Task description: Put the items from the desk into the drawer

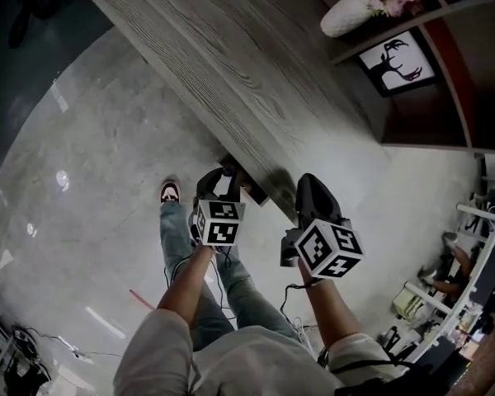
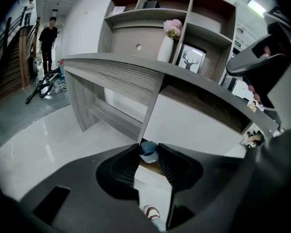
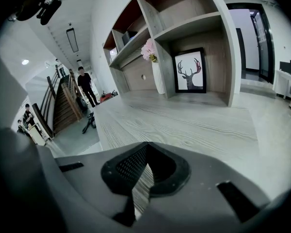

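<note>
Grey wood-grain desk (image 1: 231, 64): long top, bare where it shows. A person stands at its near edge with a gripper in each hand.

Left gripper (image 1: 224, 174): held low, under the desk's near edge, at the open drawer (image 1: 249, 188). Its jaws stand partly apart and are clamped on a small blue-capped item (image 2: 148, 152). The item is pale below the cap and pinched between the two fingertips. It hangs just above the brown wood inside the drawer. What kind of item it is cannot be told, and the head view hides it.

Right gripper (image 3: 146, 144): held over the desk top, beside the left gripper and apart from the drawer. Its jaws meet at the tips with nothing between them.

Shelf unit (image 3: 194, 28): stands behind the desk. It holds a white vase of pink flowers (image 2: 170, 38) and a framed deer picture (image 3: 189, 71).

Floor (image 1: 91, 163): pale and polished. One shoe (image 1: 170, 192) of the person shows on it.
</note>
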Demonstrator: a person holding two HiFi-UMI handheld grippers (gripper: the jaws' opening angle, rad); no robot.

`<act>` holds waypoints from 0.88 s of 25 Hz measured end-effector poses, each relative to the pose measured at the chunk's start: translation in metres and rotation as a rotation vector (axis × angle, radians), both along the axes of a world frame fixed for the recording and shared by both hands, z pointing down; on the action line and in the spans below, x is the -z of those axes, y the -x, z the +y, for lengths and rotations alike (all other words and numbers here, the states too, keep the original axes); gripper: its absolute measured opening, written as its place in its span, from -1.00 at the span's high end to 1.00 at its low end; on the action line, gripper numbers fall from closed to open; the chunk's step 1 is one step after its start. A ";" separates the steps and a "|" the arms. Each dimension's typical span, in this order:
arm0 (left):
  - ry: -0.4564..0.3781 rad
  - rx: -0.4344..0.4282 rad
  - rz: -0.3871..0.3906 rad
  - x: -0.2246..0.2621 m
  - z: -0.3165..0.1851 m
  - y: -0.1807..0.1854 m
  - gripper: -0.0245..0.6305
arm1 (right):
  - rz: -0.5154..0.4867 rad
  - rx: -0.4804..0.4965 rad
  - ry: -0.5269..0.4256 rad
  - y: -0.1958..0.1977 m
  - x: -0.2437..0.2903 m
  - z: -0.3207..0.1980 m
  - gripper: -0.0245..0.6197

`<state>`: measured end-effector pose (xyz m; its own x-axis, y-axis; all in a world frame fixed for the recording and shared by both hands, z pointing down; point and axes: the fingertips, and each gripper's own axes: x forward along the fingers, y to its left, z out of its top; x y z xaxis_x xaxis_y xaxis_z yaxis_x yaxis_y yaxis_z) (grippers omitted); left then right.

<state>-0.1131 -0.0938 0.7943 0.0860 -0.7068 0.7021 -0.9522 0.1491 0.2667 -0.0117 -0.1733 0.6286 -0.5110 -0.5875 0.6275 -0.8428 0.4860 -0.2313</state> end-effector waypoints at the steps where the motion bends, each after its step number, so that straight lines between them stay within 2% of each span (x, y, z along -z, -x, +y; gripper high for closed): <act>1: 0.002 -0.003 0.002 -0.002 -0.001 -0.002 0.52 | 0.000 -0.001 0.001 -0.001 -0.001 0.000 0.93; 22: 0.063 -0.038 0.030 -0.033 -0.012 -0.020 0.52 | -0.016 -0.045 0.031 -0.018 -0.011 -0.001 0.93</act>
<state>-0.0929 -0.1055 0.8271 0.1339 -0.6571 0.7418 -0.9492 0.1301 0.2866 0.0063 -0.1743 0.6393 -0.4949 -0.5907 0.6373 -0.8596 0.4402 -0.2595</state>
